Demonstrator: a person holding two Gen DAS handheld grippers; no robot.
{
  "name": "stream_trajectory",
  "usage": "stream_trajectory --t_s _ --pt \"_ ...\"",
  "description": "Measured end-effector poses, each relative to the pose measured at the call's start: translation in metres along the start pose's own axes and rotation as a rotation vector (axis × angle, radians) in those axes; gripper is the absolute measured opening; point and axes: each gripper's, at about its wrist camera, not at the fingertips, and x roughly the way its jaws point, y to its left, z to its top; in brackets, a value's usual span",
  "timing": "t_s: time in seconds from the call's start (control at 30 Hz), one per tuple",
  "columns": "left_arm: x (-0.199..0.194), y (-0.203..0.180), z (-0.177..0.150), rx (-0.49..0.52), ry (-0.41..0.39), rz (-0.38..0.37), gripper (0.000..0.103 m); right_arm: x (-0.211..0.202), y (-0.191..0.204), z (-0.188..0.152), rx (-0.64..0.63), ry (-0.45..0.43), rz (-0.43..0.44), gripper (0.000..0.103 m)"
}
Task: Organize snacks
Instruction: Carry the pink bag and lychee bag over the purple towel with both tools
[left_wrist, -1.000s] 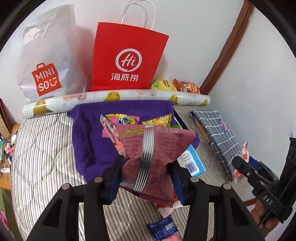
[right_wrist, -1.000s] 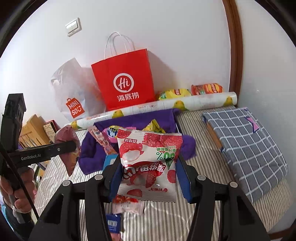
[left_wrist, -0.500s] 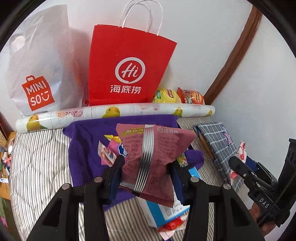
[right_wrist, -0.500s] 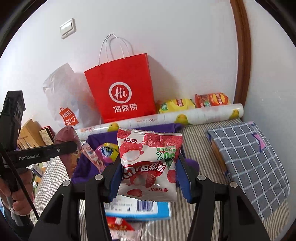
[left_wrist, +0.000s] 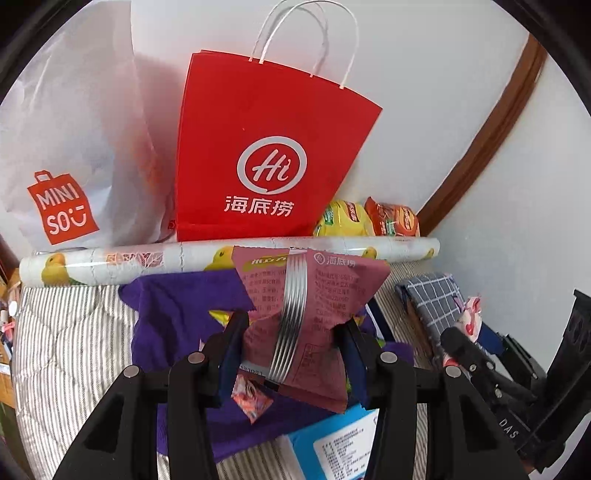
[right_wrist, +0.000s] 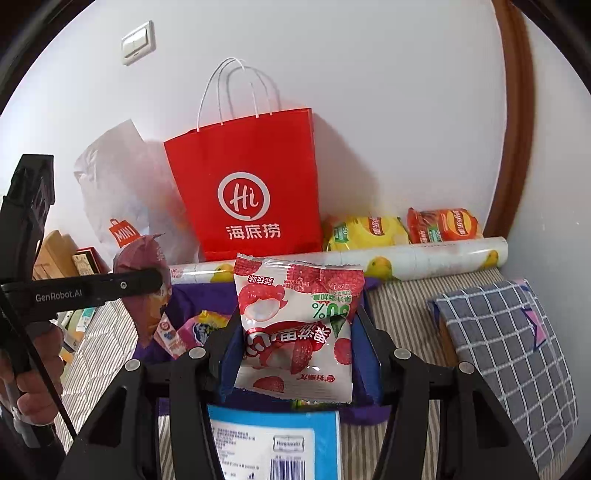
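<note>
My left claw (left_wrist: 291, 347) grips the maroon snack packet (left_wrist: 306, 310) above the purple cloth (left_wrist: 177, 314); my right claw (right_wrist: 295, 354) clamps the lychee candy packet (right_wrist: 295, 325). Only the right view shows the wall switch (right_wrist: 138, 42) and my left hand (right_wrist: 33, 369).

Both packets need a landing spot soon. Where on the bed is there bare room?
Bare striped mattress lies left of the purple cloth, below the lemon-print roll. A narrower strip runs between the cloth and the plaid cushion. The cloth is crowded with snacks, and the blue box fills the near edge.
</note>
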Motion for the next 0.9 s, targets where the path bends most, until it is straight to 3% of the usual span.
stream_trajectory --t_s 0.5,0.9 --pt "0.03 0.025 0.005 -0.048 0.042 0.002 0.046 0.041 0.003 0.013 0.023 0.017 0.057 0.054" --pt "0.049 0.028 0.003 -0.055 0.081 0.031 0.046 0.074 -0.006 0.002 0.05 0.067 0.078 0.054"
